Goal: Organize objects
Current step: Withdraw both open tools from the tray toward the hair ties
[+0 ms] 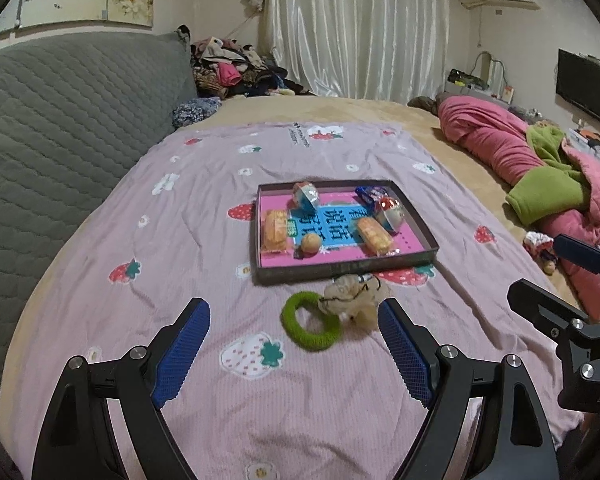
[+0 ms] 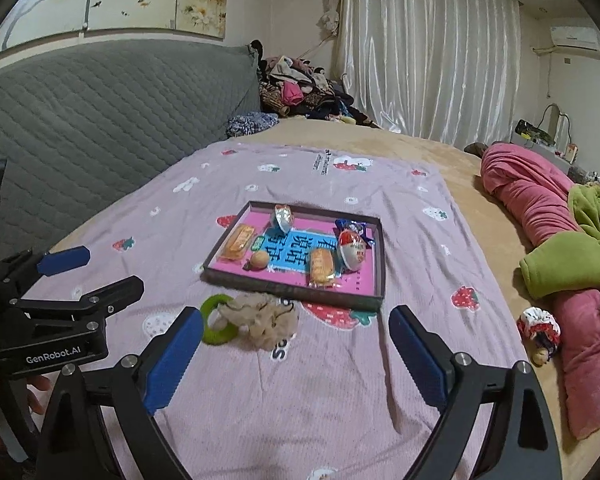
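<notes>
On the bedspread: tray holds wrapped snacks | left gripper wide, empty | right gripper wide, empty

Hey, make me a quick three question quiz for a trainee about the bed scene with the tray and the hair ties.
1. True or false: the green hair tie lies inside the tray.
2. Which sits against the green hair tie? A) beige scrunchie B) walnut C) blue wrapped candy
3. Fill in: both the left tongs and the right tongs are ____, holding nothing.

Key: 1 false; 2 A; 3 open
</notes>
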`<action>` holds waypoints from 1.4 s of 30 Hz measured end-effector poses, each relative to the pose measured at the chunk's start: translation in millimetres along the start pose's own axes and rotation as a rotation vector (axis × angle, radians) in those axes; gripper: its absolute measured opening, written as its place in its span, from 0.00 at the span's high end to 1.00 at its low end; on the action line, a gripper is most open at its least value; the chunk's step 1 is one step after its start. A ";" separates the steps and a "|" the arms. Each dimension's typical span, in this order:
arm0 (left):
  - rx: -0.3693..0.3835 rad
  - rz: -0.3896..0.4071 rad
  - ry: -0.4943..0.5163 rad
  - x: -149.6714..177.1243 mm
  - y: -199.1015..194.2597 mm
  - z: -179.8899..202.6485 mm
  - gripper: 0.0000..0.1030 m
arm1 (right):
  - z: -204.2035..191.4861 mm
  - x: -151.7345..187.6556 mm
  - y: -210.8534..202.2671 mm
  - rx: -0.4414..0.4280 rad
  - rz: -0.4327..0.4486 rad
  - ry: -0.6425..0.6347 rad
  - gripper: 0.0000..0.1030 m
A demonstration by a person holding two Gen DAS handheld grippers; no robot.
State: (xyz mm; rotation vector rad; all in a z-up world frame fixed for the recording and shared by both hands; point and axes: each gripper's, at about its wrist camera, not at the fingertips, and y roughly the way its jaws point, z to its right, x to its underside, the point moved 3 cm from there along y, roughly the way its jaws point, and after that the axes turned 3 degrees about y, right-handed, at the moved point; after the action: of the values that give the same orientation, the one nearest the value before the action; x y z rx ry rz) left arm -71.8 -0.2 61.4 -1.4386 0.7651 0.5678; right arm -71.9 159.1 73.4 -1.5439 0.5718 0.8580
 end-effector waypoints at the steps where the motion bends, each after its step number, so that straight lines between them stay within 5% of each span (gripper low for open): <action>1: 0.002 -0.005 0.001 3.8 -1.6 0.5 0.16 | -1.3 2.9 -1.1 0.004 -0.005 -0.005 0.08; 16: -0.003 -0.094 -0.001 52.9 16.0 -0.5 0.16 | -7.2 38.8 12.3 0.014 -0.074 -0.036 0.08; 42: 0.004 -0.183 -0.011 73.7 70.5 -0.1 0.16 | -8.9 64.8 67.0 0.015 -0.172 -0.057 0.08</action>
State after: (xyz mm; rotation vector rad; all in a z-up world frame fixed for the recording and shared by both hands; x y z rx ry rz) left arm -77.1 -2.7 -40.4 -1.4829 0.6175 0.4335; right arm -82.7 147.1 -18.9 -1.5260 0.3971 0.7619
